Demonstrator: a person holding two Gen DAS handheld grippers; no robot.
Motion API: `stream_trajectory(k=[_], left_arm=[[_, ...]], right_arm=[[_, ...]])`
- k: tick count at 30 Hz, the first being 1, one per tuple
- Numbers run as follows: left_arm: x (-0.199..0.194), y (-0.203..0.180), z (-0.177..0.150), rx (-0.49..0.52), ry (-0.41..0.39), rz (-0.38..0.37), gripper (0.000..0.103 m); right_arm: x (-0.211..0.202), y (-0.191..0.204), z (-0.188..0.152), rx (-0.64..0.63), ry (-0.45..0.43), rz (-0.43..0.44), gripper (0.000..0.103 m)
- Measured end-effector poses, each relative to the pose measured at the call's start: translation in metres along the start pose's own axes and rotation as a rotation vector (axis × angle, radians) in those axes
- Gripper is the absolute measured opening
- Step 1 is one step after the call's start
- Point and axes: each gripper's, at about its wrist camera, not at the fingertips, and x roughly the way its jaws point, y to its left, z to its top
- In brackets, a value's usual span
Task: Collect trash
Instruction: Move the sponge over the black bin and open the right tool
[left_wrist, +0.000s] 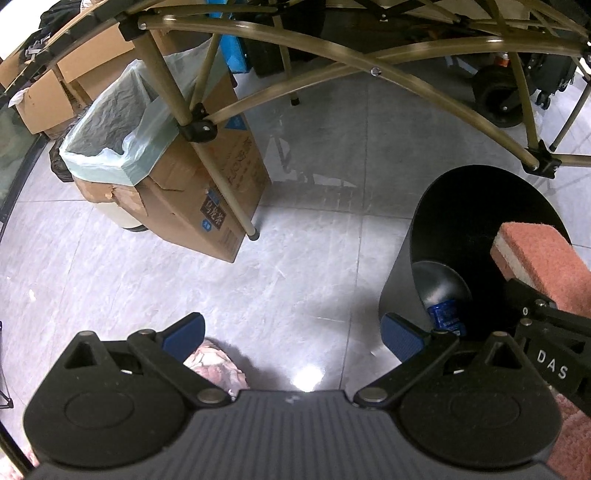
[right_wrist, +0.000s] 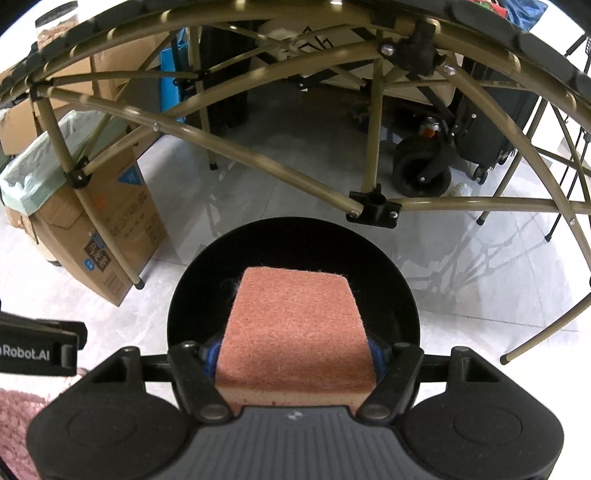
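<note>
My right gripper (right_wrist: 295, 354) is shut on a pink-orange sponge (right_wrist: 295, 325) with a pale underside, held over the mouth of a round black bin (right_wrist: 399, 295). From the left wrist view the same sponge (left_wrist: 543, 254) hangs above the black bin (left_wrist: 402, 266), and a blue-labelled bottle (left_wrist: 445, 314) lies inside it. My left gripper (left_wrist: 293, 332) stands open over the grey tile floor with nothing between its blue pads (left_wrist: 184, 332). A crumpled pinkish scrap (left_wrist: 218, 365) lies on the floor just under its left finger.
A cardboard box (left_wrist: 207, 184) lined with a pale green bag (left_wrist: 110, 122) stands at the left. A folding table's tan metal legs (left_wrist: 207, 147) cross above the floor. More boxes, a wheeled cart (right_wrist: 421, 166) and dark luggage sit behind. A pink rug (right_wrist: 18, 424) lies nearby.
</note>
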Motion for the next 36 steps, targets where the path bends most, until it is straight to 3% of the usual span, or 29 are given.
stream_trajectory(k=[1, 3, 9, 36], left_arm=[[0.0, 0.0, 0.0, 0.0, 0.0, 0.001, 0.103], [0.0, 0.0, 0.0, 0.001, 0.001, 0.003, 0.103], [0.001, 0.0, 0.0, 0.002, 0.005, 0.004, 0.103], [0.0, -0.004, 0.0, 0.009, 0.02, -0.004, 0.103]], right_arm=[[0.0, -0.001, 0.0, 0.005, -0.001, 0.001, 0.071], [-0.001, -0.002, 0.0, 0.008, -0.005, -0.001, 0.087], [0.0, -0.005, 0.0, 0.026, -0.005, -0.017, 0.103], [-0.013, -0.019, -0.009, 0.042, 0.108, -0.011, 0.103]])
